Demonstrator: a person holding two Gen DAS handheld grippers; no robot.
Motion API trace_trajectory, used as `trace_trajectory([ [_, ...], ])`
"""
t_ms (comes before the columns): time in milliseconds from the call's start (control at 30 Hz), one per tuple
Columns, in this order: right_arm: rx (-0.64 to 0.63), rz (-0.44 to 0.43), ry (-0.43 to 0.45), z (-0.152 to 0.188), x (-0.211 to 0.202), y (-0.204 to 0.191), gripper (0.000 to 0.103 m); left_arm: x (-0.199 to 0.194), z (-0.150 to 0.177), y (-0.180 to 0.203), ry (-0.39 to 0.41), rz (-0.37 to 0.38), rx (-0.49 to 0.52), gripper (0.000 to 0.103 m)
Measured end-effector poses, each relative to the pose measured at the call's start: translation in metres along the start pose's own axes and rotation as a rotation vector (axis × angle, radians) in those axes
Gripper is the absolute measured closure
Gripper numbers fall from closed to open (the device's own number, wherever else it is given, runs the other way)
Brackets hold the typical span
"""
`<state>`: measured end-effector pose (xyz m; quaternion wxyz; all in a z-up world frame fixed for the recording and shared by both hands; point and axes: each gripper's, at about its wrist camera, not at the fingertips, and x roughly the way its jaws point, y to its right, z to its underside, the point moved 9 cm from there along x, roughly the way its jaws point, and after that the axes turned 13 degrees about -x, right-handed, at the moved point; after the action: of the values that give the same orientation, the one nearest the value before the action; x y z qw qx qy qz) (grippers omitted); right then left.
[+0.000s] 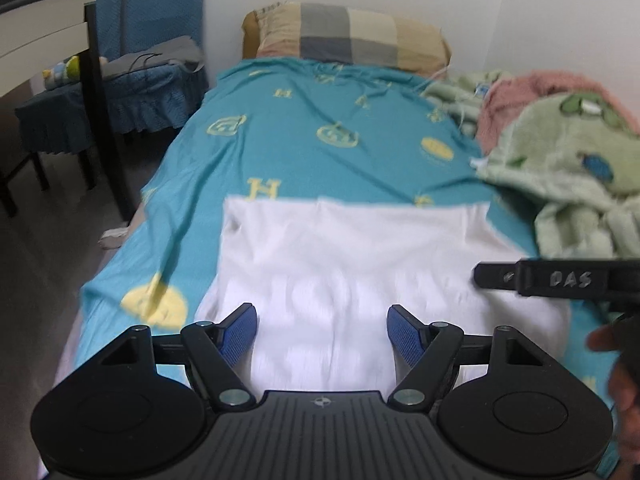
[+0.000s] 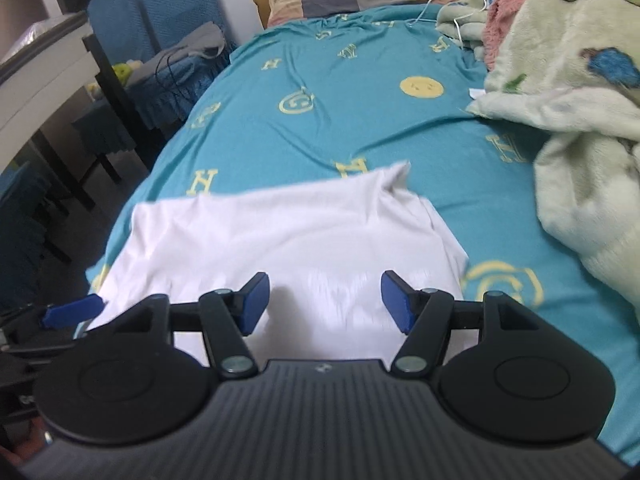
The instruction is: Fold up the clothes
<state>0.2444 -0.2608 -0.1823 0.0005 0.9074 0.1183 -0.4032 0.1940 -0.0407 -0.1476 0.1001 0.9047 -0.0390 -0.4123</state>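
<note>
A white garment [image 1: 348,256] lies spread on the teal bed sheet [image 1: 320,152] near the foot of the bed; it also shows in the right wrist view [image 2: 280,236], with its far right corner turned up. My left gripper [image 1: 322,332] is open and empty above the garment's near edge. My right gripper [image 2: 324,300] is open and empty above the garment's near part. The right gripper's body [image 1: 560,278] reaches in at the right of the left wrist view. A blue finger of the left gripper [image 2: 72,314] shows at the left of the right wrist view.
A checked pillow [image 1: 348,36] lies at the head of the bed. A green and pink fleece blanket [image 2: 568,92] is heaped along the bed's right side. A blue covered chair [image 1: 132,80] and a white desk [image 1: 40,40] stand left of the bed.
</note>
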Motion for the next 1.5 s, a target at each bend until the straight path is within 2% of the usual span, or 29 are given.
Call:
trace_trajectory([
  [133, -0.003, 0.000, -0.048, 0.019, 0.004, -0.004, 0.040, 0.010, 0.014, -0.010, -0.063, -0.020, -0.042, 0.026],
  [233, -0.018, 0.006, -0.050, 0.023, 0.007, -0.006, 0.040, -0.004, 0.016, -0.015, -0.059, -0.014, -0.097, 0.026],
  [333, 0.002, 0.001, -0.052, 0.023, 0.007, -0.005, 0.040, -0.023, 0.021, -0.020, -0.055, 0.012, -0.173, 0.021],
  [400, 0.010, 0.003, -0.054, 0.022, 0.008, -0.005, 0.040, -0.027, 0.026, -0.027, -0.088, 0.067, -0.285, 0.020],
  [500, 0.035, 0.007, -0.054, 0.020, 0.007, -0.004, 0.040, -0.013, 0.031, -0.046, -0.177, 0.161, -0.520, 0.019],
  [600, 0.171, -0.034, -0.027, 0.014, -0.003, 0.004, 0.039, 0.010, 0.034, -0.068, -0.228, 0.239, -0.768, 0.019],
  [767, 0.502, -0.304, 0.000, 0.013, -0.027, -0.003, 0.037, 0.019, 0.037, -0.084, -0.219, 0.299, -0.965, 0.020],
  [833, 0.579, -0.389, -0.025, 0.022, -0.030, -0.017, 0.037, 0.019, 0.039, -0.087, -0.209, 0.306, -0.996, 0.021],
  [900, 0.635, -0.444, -0.088, 0.033, -0.021, -0.030, 0.037, 0.015, 0.042, -0.088, -0.201, 0.292, -1.002, 0.029],
  [1000, 0.711, -0.483, -0.154, 0.048, -0.012, -0.039, 0.038, 0.007, 0.045, -0.084, -0.223, 0.278, -1.001, 0.027],
  [1067, 0.754, -0.491, -0.175, 0.053, -0.010, -0.039, 0.039, 0.007, 0.050, -0.079, -0.264, 0.285, -1.017, 0.022],
  [1233, 0.802, -0.504, -0.203, 0.056, -0.011, -0.040, 0.038, 0.018, 0.070, -0.066, -0.408, 0.318, -1.090, 0.022],
  [1333, 0.818, -0.531, -0.224, 0.058, -0.010, -0.047, 0.038, 0.023, 0.063, -0.062, -0.362, 0.356, -1.059, 0.023],
  [1400, 0.835, -0.551, -0.239, 0.061, -0.007, -0.051, 0.038, 0.030, 0.056, -0.066, -0.323, 0.361, -1.084, 0.025],
  [1467, 0.867, -0.600, -0.263, 0.063, 0.000, -0.059, 0.038, 0.036, 0.051, -0.073, -0.300, 0.374, -1.130, 0.031],
  [1500, 0.889, -0.640, -0.278, 0.063, 0.003, -0.065, 0.038, 0.037, 0.049, -0.075, -0.286, 0.376, -1.142, 0.038],
])
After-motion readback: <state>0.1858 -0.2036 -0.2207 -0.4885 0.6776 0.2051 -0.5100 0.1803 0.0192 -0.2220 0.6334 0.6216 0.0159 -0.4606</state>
